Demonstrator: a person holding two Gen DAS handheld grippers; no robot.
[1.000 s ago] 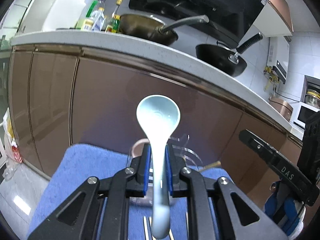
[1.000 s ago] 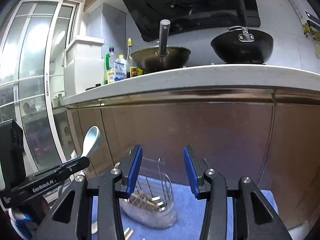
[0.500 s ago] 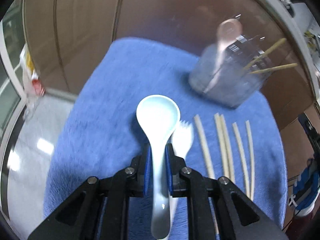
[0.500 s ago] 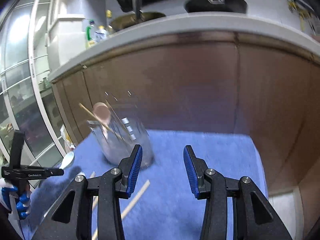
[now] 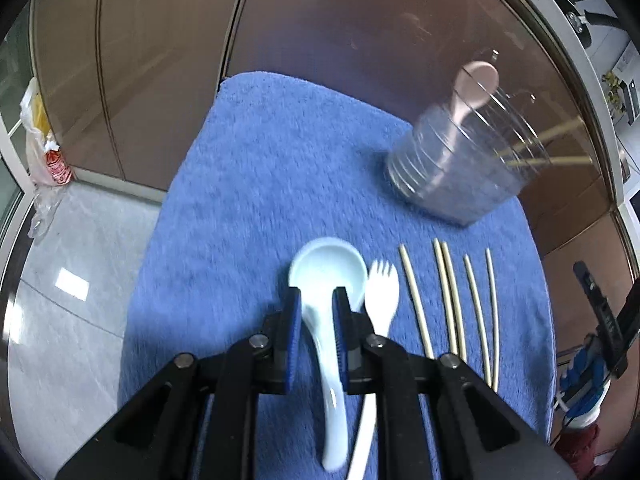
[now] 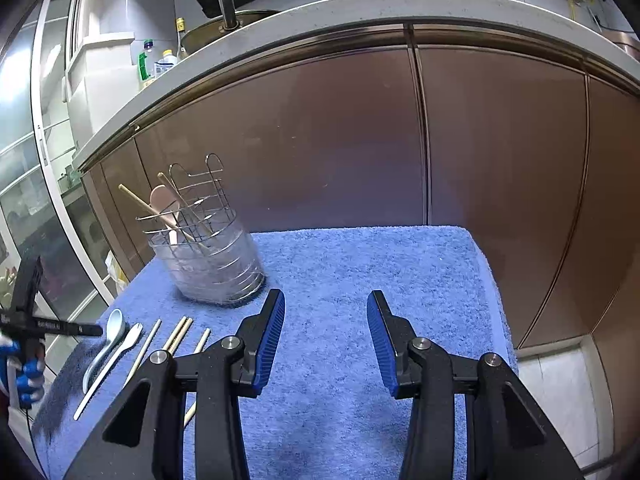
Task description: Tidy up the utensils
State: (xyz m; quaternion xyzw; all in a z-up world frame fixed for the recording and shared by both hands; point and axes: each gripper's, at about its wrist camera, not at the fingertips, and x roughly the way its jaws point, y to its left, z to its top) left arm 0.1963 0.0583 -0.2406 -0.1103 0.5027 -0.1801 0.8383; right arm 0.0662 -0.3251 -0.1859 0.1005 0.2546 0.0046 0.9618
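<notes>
My left gripper (image 5: pixel 316 300) is shut on the handle of a pale blue spoon (image 5: pixel 328 276), low over the blue towel (image 5: pixel 260 168). The spoon (image 6: pixel 114 326) also shows in the right wrist view beside a white spork (image 6: pixel 128 340). The spork (image 5: pixel 382 292) lies just right of the spoon. Several wooden chopsticks (image 5: pixel 448 292) lie in a row to its right. A clear utensil holder (image 5: pixel 456 176) at the far right of the towel holds a pink spoon (image 5: pixel 474 84) and chopsticks. My right gripper (image 6: pixel 326 328) is open and empty above the towel.
Brown cabinet doors (image 6: pixel 340 140) stand right behind the towel, under a white countertop (image 6: pixel 360 8) with pans and bottles. A plastic bag (image 5: pixel 40 144) sits on the tiled floor at left. The towel's right half (image 6: pixel 400 272) is bare.
My left gripper has tipped from pointing at the cabinets to looking down, and has brought the pale blue spoon down beside the spork. The right gripper has also tilted down and stayed open.
</notes>
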